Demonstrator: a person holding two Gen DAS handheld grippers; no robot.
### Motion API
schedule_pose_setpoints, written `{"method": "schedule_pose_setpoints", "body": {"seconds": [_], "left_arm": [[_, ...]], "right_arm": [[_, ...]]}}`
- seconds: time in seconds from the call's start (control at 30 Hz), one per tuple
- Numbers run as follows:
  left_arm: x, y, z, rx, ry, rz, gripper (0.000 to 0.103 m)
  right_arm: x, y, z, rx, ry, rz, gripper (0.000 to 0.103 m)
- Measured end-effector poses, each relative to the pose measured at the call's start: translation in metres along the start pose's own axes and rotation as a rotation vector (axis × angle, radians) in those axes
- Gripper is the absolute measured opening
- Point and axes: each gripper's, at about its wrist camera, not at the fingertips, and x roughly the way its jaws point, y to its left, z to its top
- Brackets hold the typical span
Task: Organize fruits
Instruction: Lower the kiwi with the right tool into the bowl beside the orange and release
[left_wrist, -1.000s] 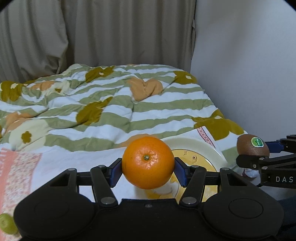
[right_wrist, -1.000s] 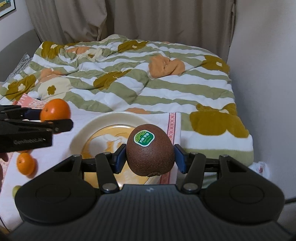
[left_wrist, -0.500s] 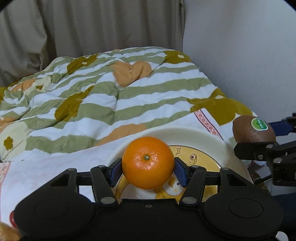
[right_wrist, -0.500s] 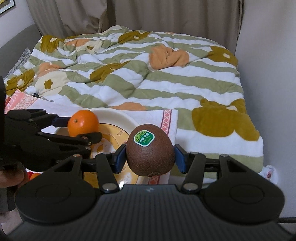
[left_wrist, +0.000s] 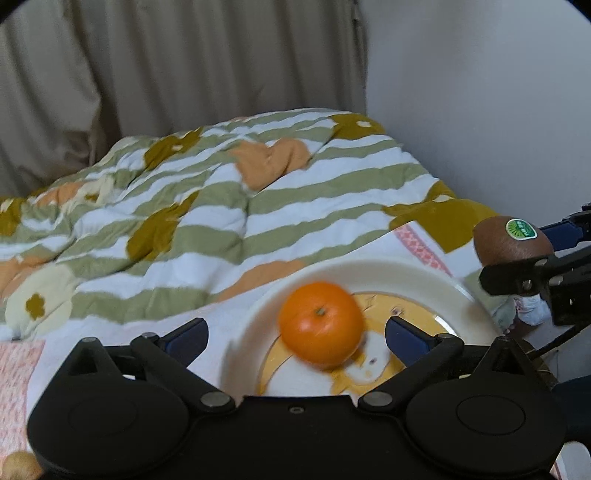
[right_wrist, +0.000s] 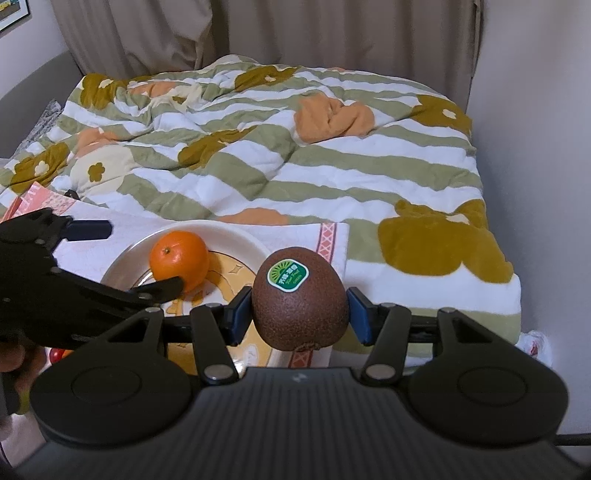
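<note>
An orange (left_wrist: 320, 323) lies on the cream plate (left_wrist: 391, 273) with a yellow cartoon centre; it also shows in the right wrist view (right_wrist: 178, 260) on the plate (right_wrist: 236, 236). My left gripper (left_wrist: 295, 334) is open, its blue pads apart on either side of the orange, not touching it. My right gripper (right_wrist: 300, 309) is shut on a brown kiwi (right_wrist: 300, 298) with a green sticker, held above the plate's right edge. The kiwi also shows at the right in the left wrist view (left_wrist: 511, 240).
The plate sits on a white cloth with red trim (right_wrist: 332, 240) over a green-striped floral quilt (right_wrist: 295, 155). A wall (left_wrist: 480, 92) stands close on the right, curtains (right_wrist: 295, 33) behind. Small fruits (right_wrist: 59, 354) lie low left, mostly hidden.
My left gripper has opened and released the orange onto the plate. My right gripper still holds the kiwi and has shifted slightly toward the plate.
</note>
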Motion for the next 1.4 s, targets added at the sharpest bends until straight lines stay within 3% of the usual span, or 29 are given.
{"method": "schedule_pose_setpoints", "body": {"seconds": [0.5,0.83,0.87,0.97,1.4], "left_arm": [[-0.06,0.061,-0.025,-0.141,0.003,0.093,0.103],[-0.069,0.069,-0.04,-0.167,0.008,0.126,0.103],[-0.07,0.069,-0.041,-0.168,0.009,0.128,0.103],[-0.072,0.068,-0.044,-0.172,0.008,0.133,0.103],[-0.104,0.057,-0.049,-0.192,-0.033,0.142,0.103]], "right_arm": [[0.042,0.044,0.0,-0.143,0.036,0.058,0.069],[0.061,0.066,-0.01,-0.252,0.012,0.001,0.07],[0.06,0.067,-0.011,-0.26,-0.003,-0.005,0.075],[0.054,0.072,-0.011,-0.279,-0.043,-0.045,0.103],[0.011,0.065,-0.012,-0.214,-0.088,-0.028,0.103]]}}
